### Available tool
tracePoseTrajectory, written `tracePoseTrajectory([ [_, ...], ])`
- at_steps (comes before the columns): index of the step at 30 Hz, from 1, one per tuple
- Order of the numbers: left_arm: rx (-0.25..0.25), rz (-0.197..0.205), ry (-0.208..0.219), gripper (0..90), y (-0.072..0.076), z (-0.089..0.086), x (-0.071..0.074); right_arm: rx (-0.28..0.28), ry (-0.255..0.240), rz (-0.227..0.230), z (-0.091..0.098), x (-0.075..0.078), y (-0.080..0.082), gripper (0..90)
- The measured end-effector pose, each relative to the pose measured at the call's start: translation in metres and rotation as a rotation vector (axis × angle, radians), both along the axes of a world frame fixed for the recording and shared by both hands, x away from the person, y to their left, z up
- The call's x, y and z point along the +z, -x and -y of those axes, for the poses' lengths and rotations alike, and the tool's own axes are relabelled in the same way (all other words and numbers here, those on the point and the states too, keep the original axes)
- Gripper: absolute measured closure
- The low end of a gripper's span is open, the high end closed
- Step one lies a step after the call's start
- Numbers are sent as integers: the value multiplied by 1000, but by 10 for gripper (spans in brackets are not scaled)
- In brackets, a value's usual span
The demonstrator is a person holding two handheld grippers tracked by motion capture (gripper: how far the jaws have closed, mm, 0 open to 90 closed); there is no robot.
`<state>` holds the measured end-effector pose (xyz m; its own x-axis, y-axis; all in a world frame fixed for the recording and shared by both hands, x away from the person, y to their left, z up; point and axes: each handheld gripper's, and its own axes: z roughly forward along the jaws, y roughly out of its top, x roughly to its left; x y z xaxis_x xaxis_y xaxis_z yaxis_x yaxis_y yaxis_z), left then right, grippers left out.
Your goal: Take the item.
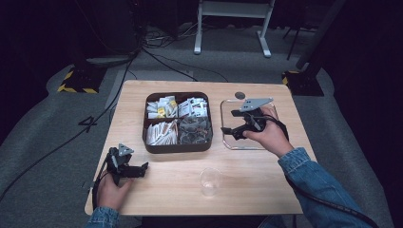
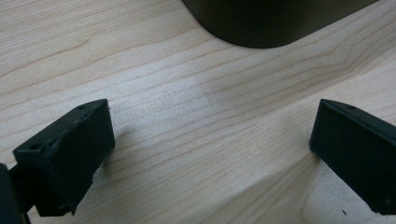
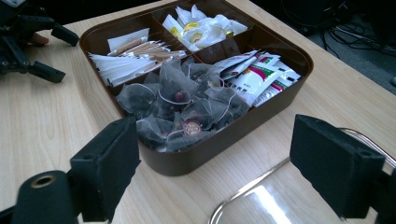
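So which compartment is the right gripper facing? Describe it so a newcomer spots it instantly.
Find the brown tray in the middle of the wooden table. It is the compartment of dark mesh tea bags in the near corner, beside the clear tray. The other three hold white or printed packets.

A light wooden table (image 1: 266, 190) with rounded corners stands on grey carpet (image 1: 43, 142), lit from above while the room beyond it falls away into darkness. At the far side, the white legs of a desk or frame (image 1: 233, 28) rise out of the shadow. Black cables (image 1: 161, 52) trail across the floor from the far left toward the table. Two dark stands rest on bases edged with yellow and black stripes, one at the far left (image 1: 78, 78) and one at the far right (image 1: 302, 78). The walls are too dark to make out.
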<state>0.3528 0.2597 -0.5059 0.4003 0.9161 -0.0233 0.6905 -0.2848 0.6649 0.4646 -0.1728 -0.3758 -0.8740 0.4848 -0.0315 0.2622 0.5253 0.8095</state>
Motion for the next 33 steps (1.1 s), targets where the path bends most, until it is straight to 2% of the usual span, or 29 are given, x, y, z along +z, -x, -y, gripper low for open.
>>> tracePoseTrajectory([
  [3,7,0,2,3,1,0,0,18,17,-22,-8,-3,-6,184],
  [4,9,-1,2,5,1,1,0,49,53,-60,-15,-7,-10,208],
  [6,8,1,2,5,1,1,0,53,58,-62,-17,-9,-11,205],
  [11,8,-1,3,5,1,1,0,68,58,-65,-37,-22,-21,207],
  [24,5,-1,5,5,1,0,0,96,27,-83,-71,-46,-34,281],
  [29,4,0,5,5,1,0,0,110,38,-89,-84,-54,-41,289],
  [33,4,0,5,5,1,0,0,131,66,-85,-92,-58,-44,326],
])
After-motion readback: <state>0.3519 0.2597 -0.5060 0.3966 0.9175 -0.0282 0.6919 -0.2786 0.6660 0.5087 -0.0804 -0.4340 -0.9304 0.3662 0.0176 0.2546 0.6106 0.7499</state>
